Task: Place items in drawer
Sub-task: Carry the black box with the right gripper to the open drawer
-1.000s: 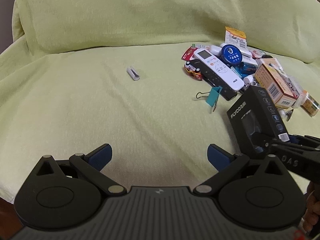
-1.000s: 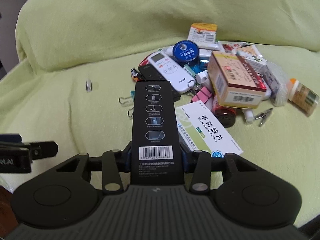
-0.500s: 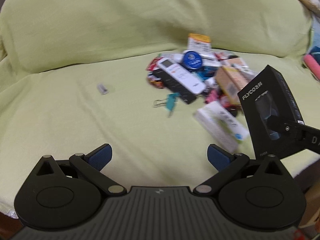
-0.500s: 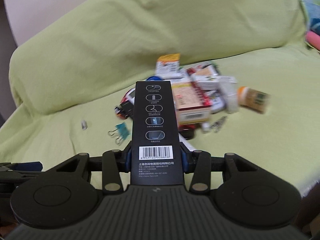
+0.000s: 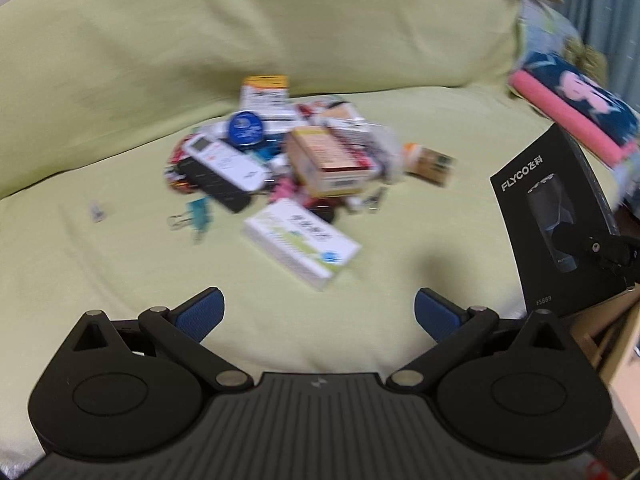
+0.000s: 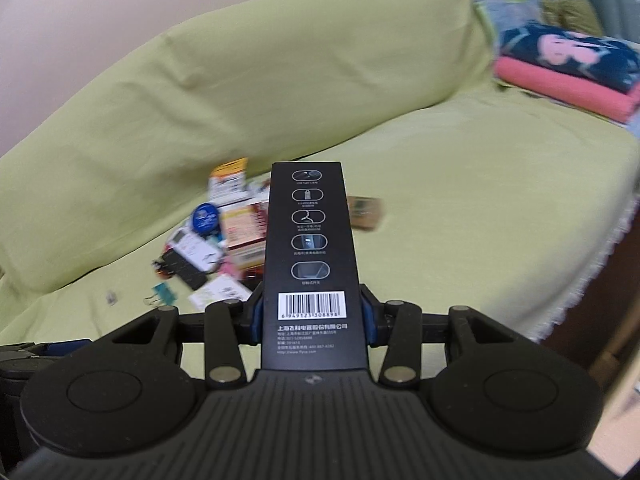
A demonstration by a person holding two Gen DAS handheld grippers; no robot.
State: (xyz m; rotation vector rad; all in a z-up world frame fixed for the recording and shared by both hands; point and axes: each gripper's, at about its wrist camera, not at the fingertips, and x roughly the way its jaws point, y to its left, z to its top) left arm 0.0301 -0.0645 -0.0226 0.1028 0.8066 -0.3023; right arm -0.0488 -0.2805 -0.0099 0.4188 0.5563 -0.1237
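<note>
Right gripper [image 6: 312,316] pinches black shaver box [image 6: 310,248] across its narrow sides, lifted clear of sofa seat [image 6: 460,200], long axis pointing forward along the fingers. Left gripper [image 5: 319,312] spread wide, holding nothing, facing the item pile [image 5: 304,168] mid-seat. Drawer not in view.

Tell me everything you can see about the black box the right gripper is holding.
The black box is a tall, slim carton, seemingly matte cardboard. Its front, seen from the left wrist, bears white FLYCO lettering, a dark shaver picture and a small model code. Its narrow side carries five white icons, a white barcode label and small white print. The right gripper clamps its lower part between blue pads, holding it above the green-covered sofa, roughly upright and tilted slightly; nothing else touches it.
</note>
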